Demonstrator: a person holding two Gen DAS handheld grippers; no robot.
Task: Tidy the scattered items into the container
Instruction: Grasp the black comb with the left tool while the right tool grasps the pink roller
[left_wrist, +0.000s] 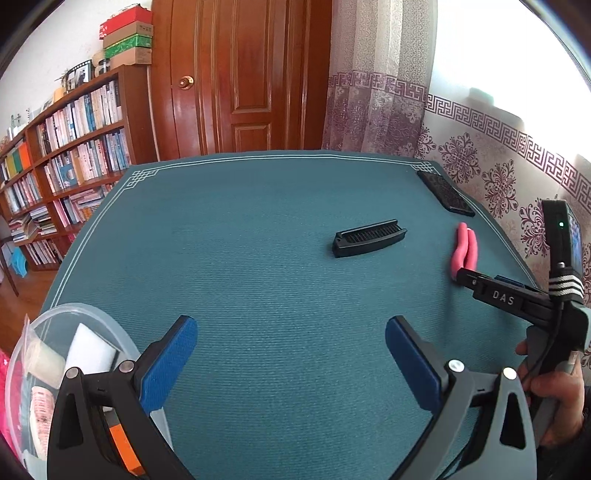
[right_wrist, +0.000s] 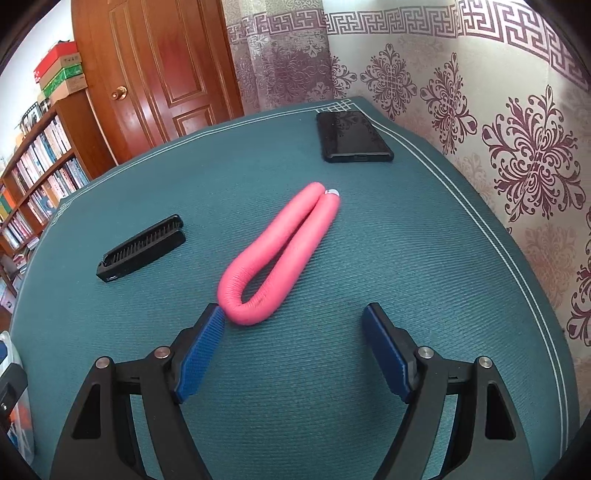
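At the far left of the left wrist view, a clear plastic container (left_wrist: 92, 325) sits on the teal worktop (left_wrist: 258, 258). It holds a white block and other items too distorted to name, and the frame edge and the left claw (left_wrist: 291, 336) cut it off. That claw hangs released, its blue pads (left_wrist: 168, 363) spread wide over bare mat with nothing between them.

Further right lies a black folding comb (right_wrist: 142, 249), closed, its teeth showing along one long side. Next to it is a pink foam roller (right_wrist: 275, 254), bent into a narrow U, with its two ends meeting near a small white tip. Its bend lies just beside the left pad of the right claw (right_wrist: 293, 347), which is released and grips nothing; whether pad and foam touch cannot be told. In the left wrist view this claw's body covers the roller's near end.

A black phone (right_wrist: 352, 136) lies flat at the worktop's far right corner, its screen reflecting the patterned curtain (right_wrist: 480, 129).
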